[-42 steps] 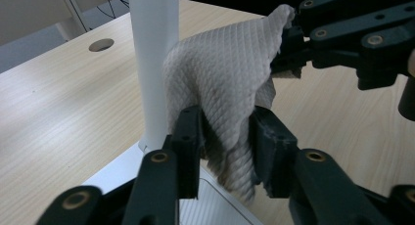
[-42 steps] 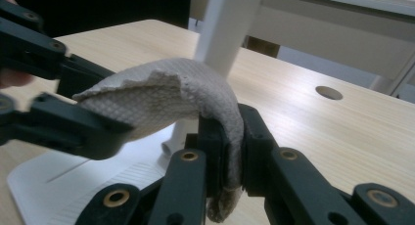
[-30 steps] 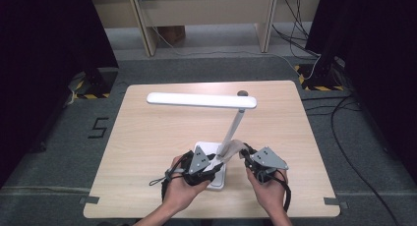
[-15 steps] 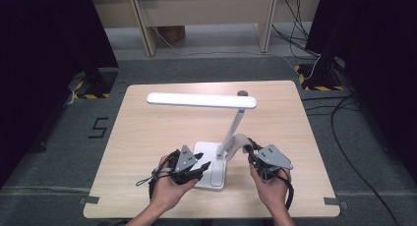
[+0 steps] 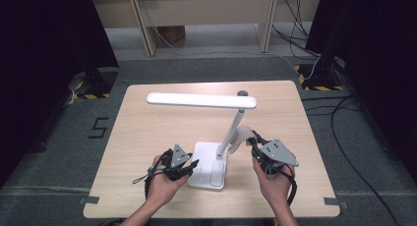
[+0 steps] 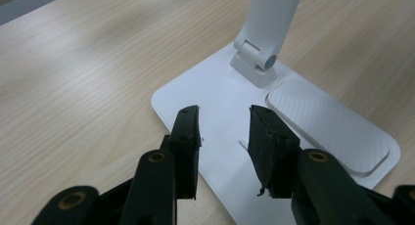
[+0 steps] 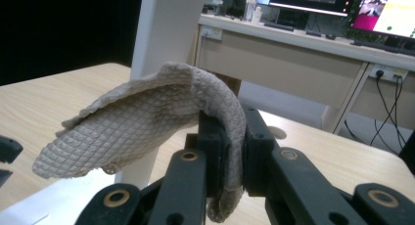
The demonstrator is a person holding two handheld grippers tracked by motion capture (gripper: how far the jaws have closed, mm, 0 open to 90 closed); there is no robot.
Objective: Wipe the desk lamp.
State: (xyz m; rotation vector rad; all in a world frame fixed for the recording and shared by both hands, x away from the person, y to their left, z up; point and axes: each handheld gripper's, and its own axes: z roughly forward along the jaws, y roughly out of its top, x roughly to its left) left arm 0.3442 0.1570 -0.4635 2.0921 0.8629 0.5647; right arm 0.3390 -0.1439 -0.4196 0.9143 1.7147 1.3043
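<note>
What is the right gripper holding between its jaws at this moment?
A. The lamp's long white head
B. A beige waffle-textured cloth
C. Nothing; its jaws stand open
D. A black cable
B: in the right gripper view, the right gripper has its jaws pressed shut on a fold of the beige cloth, which drapes out beside the white lamp stem.

lamp arm (image 6: 274, 12) cut off at top edge, cloth's (image 7: 147, 117) lower end hidden between fingers (image 7: 215, 146)

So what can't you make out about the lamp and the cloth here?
- Lamp base, high view: near left corner hidden by the left tongs.
- Lamp head: cut off by the top edge in both gripper views.
- Cloth, right gripper view: lower end pinched between the right tongs.
</note>
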